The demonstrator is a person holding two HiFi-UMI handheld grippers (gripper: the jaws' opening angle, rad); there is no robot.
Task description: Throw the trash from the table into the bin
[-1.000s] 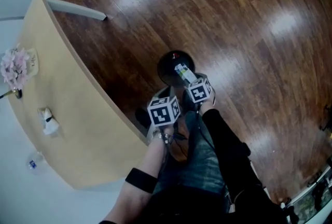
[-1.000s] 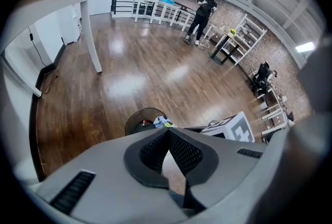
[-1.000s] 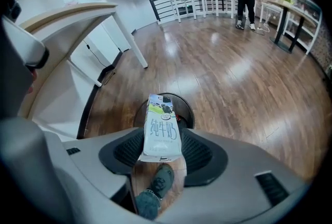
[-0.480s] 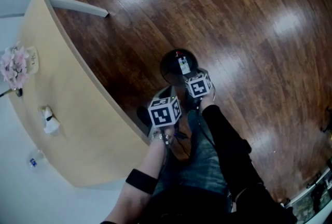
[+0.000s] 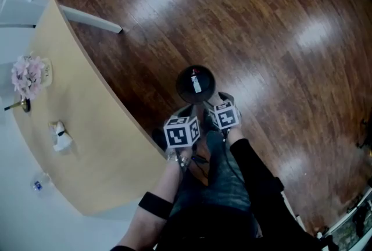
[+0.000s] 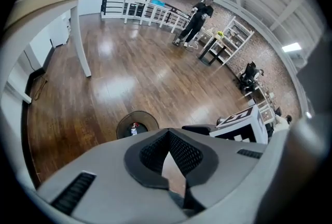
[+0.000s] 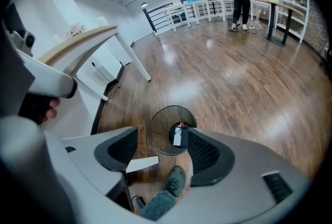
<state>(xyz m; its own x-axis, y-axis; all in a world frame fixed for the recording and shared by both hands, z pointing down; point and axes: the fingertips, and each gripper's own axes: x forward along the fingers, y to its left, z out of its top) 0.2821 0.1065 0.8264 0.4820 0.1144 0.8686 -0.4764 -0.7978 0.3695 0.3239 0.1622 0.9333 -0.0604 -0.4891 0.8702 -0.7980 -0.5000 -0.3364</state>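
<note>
The table (image 5: 87,145) is at your left, the bin (image 5: 181,88) on the floor near it. Your right gripper (image 7: 161,151) has just been opening, with nothing between its jaws. Your left gripper (image 6: 168,137) is closed and empty. The trash packet (image 5: 196,83) lies inside the bin.

left tongs (image 6: 168,134) tips together, nothing gripped. bin (image 6: 149,119) on floor just beyond-left of tongs, trash (image 6: 134,127) inside.
</note>
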